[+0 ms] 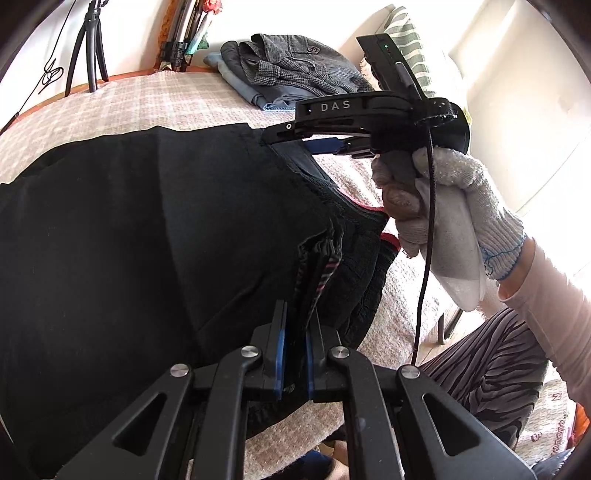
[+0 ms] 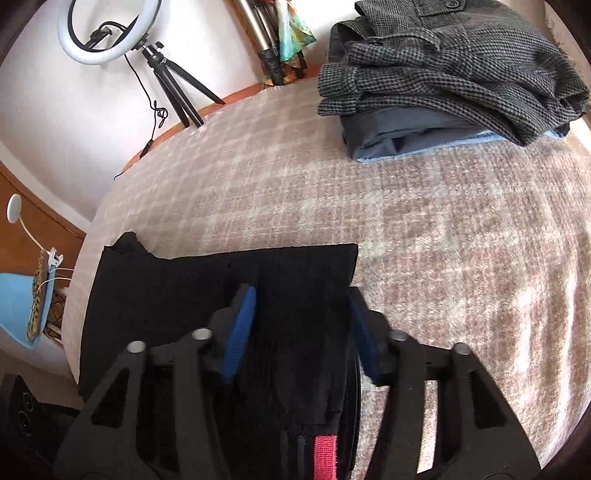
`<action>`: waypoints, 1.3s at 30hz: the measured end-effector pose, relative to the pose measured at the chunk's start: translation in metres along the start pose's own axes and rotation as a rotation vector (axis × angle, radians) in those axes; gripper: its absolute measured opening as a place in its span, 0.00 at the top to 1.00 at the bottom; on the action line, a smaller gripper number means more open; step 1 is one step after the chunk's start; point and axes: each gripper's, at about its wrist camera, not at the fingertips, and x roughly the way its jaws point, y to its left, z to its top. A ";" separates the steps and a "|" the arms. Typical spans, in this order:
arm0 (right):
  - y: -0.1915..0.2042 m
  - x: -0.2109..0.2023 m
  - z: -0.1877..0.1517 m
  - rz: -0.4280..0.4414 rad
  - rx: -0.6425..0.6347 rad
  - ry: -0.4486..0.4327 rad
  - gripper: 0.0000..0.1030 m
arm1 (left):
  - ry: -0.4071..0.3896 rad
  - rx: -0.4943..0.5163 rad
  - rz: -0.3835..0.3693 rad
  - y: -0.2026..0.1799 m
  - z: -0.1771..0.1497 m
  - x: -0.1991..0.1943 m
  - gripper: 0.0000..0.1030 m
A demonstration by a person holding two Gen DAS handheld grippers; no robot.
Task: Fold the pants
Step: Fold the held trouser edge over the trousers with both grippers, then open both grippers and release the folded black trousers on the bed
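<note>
From the left wrist camera we see what the right one cannot: the right gripper (image 1: 295,138) itself, a black tool marked "DAS", held in a white-gloved hand (image 1: 439,206) with a thin black cable (image 1: 424,258) hanging from it, reaching in from the right to the far corner of the black pants (image 1: 129,240). Its tips lie at the cloth's edge there, but from this side we cannot tell how its fingers stand. The right wrist camera answers that — the blue-padded fingers (image 2: 240,332) stand apart, with a band of the pants (image 2: 306,332) lying between them and a red strip (image 2: 325,458) of the waistband showing at the bottom edge. That view alone also shows a ring light (image 2: 107,29) on a tripod and the pile of folded clothes (image 2: 450,74) close up, well apart from the pants on the pink checked bedcover (image 2: 424,240). In the left view the left gripper (image 1: 294,332) has its blue pads close together, clamped on the bunched waistband edge of the pants, where striped lining shows. The pants spread dark and wide across the bedcover (image 1: 155,99), to the left of both grippers, with the folded pile (image 1: 295,70) beyond them.
</note>
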 end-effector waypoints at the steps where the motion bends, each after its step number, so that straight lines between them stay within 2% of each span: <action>1: 0.004 -0.004 -0.001 -0.005 -0.016 -0.014 0.88 | 0.000 -0.001 0.000 0.000 0.000 0.000 0.95; 4: 0.020 -0.031 -0.005 -0.039 -0.062 -0.101 0.92 | 0.003 -0.002 0.001 -0.001 0.000 0.000 0.95; 7: 0.039 -0.055 -0.012 -0.176 -0.168 -0.197 0.93 | 0.004 0.004 0.004 -0.003 0.001 0.001 0.93; 9: 0.038 -0.046 -0.017 -0.250 -0.199 -0.169 0.93 | 0.007 0.007 0.003 -0.004 0.002 0.003 0.93; 12: 0.017 -0.023 -0.018 -0.260 -0.153 -0.083 0.92 | 0.019 0.004 0.003 -0.005 0.005 0.008 0.93; 14: 0.017 -0.029 -0.017 -0.281 -0.142 -0.091 0.87 | 0.019 -0.001 0.002 -0.004 0.006 0.009 0.93; 16: 0.030 -0.052 -0.019 -0.302 -0.179 -0.147 0.84 | 0.020 -0.001 0.004 -0.005 0.006 0.008 0.93; 17: 0.038 -0.065 -0.022 -0.270 -0.193 -0.166 0.84 | 0.019 -0.001 0.004 -0.005 0.006 0.008 0.93; 18: 0.045 -0.076 -0.025 -0.203 -0.197 -0.171 0.84 | 0.019 -0.001 0.003 -0.005 0.006 0.008 0.93; 19: 0.052 -0.082 -0.029 -0.092 -0.204 -0.144 0.84 | 0.018 -0.001 0.004 -0.005 0.006 0.008 0.93; 21: 0.063 -0.080 -0.036 0.048 -0.210 -0.066 0.84 | 0.019 -0.001 0.007 -0.006 0.006 0.009 0.93; 25: 0.068 -0.048 -0.051 0.155 -0.179 0.081 0.84 | 0.027 -0.015 -0.001 -0.003 0.007 0.010 0.92; 27: 0.067 -0.033 -0.059 0.150 -0.182 0.138 0.84 | 0.042 -0.029 -0.023 -0.001 0.008 0.013 0.86; 31: 0.065 -0.023 -0.071 0.116 -0.193 0.176 0.84 | 0.058 -0.081 -0.071 0.009 0.012 0.017 0.84; 33: 0.063 -0.025 -0.072 0.114 -0.196 0.175 0.84 | 0.057 -0.071 -0.064 0.007 0.012 0.018 0.84; 36: 0.062 -0.027 -0.076 0.102 -0.225 0.173 0.84 | 0.043 -0.002 0.010 -0.006 0.009 0.016 0.84; 39: 0.061 -0.030 -0.081 0.097 -0.257 0.165 0.85 | 0.045 0.105 0.115 -0.022 0.002 0.011 0.84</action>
